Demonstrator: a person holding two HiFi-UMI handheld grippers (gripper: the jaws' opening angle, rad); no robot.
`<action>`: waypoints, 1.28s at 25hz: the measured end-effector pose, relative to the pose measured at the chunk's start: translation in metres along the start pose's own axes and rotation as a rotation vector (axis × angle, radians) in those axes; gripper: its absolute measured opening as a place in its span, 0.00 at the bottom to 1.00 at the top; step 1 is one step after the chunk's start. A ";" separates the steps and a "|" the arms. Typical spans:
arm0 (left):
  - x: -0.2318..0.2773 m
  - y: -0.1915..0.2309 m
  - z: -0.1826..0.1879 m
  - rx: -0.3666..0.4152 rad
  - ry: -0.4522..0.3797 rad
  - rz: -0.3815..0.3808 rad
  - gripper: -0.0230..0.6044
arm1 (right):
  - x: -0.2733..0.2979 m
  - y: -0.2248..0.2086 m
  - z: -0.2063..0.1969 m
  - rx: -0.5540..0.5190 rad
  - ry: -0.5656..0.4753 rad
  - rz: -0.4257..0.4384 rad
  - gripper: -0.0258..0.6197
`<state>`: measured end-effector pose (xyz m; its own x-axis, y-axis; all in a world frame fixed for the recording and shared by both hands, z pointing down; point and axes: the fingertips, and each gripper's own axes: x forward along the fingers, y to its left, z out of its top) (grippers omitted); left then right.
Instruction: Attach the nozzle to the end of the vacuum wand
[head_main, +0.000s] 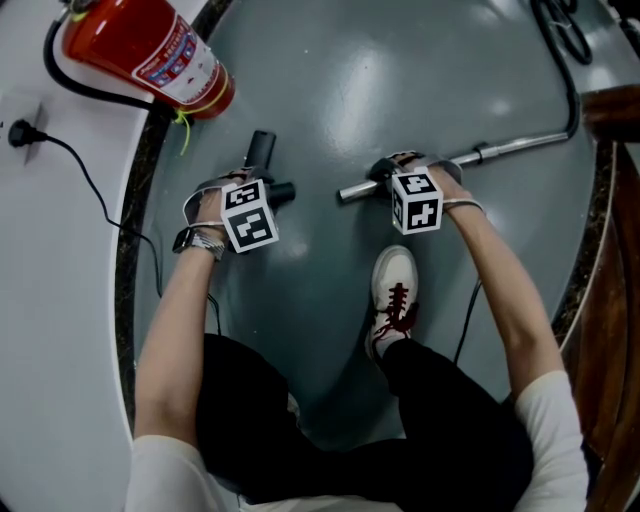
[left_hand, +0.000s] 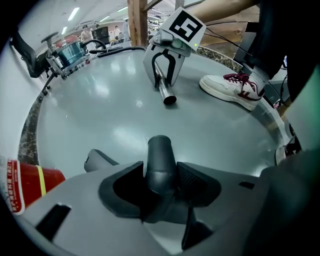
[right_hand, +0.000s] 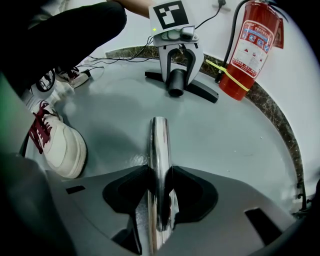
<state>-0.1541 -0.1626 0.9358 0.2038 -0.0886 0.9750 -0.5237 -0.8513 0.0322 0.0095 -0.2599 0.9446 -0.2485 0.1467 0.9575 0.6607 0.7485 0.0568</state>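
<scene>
Chrome wand (right_hand: 159, 140) sits pinched between the right gripper's (right_hand: 159, 172) fingers — the left gripper's (left_hand: 160, 174) fingers stand spread around the dark nozzle's (left_hand: 159, 150) neck.

I see a red fire extinguisher (head_main: 150, 50) at the edge of the grey floor (head_main: 400, 80), a black plug (head_main: 20, 133) near it, and a white shoe (head_main: 392, 290) with red laces.

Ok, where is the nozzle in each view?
Head view: nozzle left of centre, below the fire extinguisher.
Left gripper view: bottom centre, neck between the left gripper's fingers.
Right gripper view: top centre, beyond the vacuum wand.
Shared landmark: the fire extinguisher, upper left, lower left, upper right respectively.
</scene>
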 end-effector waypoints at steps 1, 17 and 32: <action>0.000 0.000 0.000 -0.001 -0.003 0.004 0.37 | 0.000 0.000 0.000 0.002 -0.002 0.000 0.30; -0.009 0.001 0.005 -0.033 -0.102 0.049 0.35 | -0.016 -0.003 0.007 0.008 -0.014 -0.036 0.30; -0.045 0.003 0.028 -0.169 -0.311 0.063 0.35 | -0.041 -0.009 0.024 0.023 -0.038 -0.059 0.30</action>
<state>-0.1421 -0.1756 0.8861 0.3955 -0.3131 0.8635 -0.6673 -0.7439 0.0359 -0.0034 -0.2568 0.8979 -0.3139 0.1258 0.9411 0.6273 0.7715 0.1060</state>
